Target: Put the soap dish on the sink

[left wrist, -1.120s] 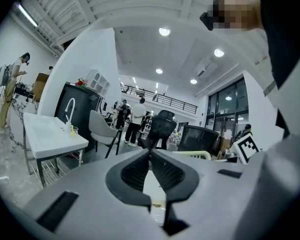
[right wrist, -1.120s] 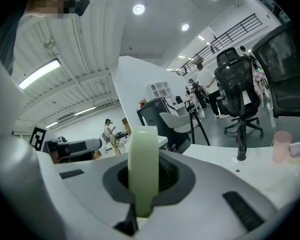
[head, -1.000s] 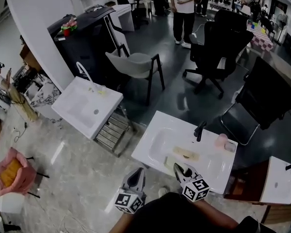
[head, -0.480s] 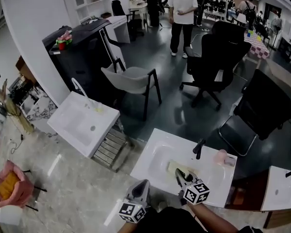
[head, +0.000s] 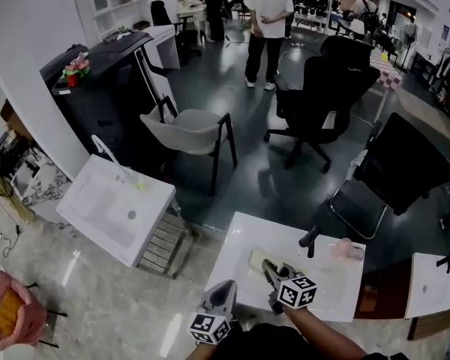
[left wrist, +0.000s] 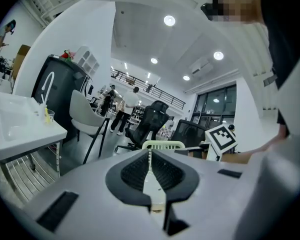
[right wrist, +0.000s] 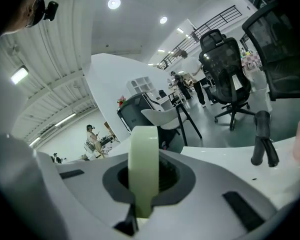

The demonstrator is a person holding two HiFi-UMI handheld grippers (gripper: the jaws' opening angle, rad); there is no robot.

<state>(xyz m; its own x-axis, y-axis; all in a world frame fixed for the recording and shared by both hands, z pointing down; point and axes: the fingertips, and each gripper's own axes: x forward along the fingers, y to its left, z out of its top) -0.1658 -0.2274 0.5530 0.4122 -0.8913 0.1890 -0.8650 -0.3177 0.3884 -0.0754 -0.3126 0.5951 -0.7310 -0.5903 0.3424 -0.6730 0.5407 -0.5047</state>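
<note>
Indoors, white sink (head: 238, 247) near black chair (head: 402, 172)

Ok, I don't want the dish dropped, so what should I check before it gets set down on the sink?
1. Grip: right gripper shut on the soap dish: ok.
2. Place: soap dish over the sink: ok.
3. Room: faucet stands apart from it: ok.
4. Other hand: left gripper shut, empty, clear of the soap dish: ok.
5. Soap dish touching the sink: cannot tell.
</note>
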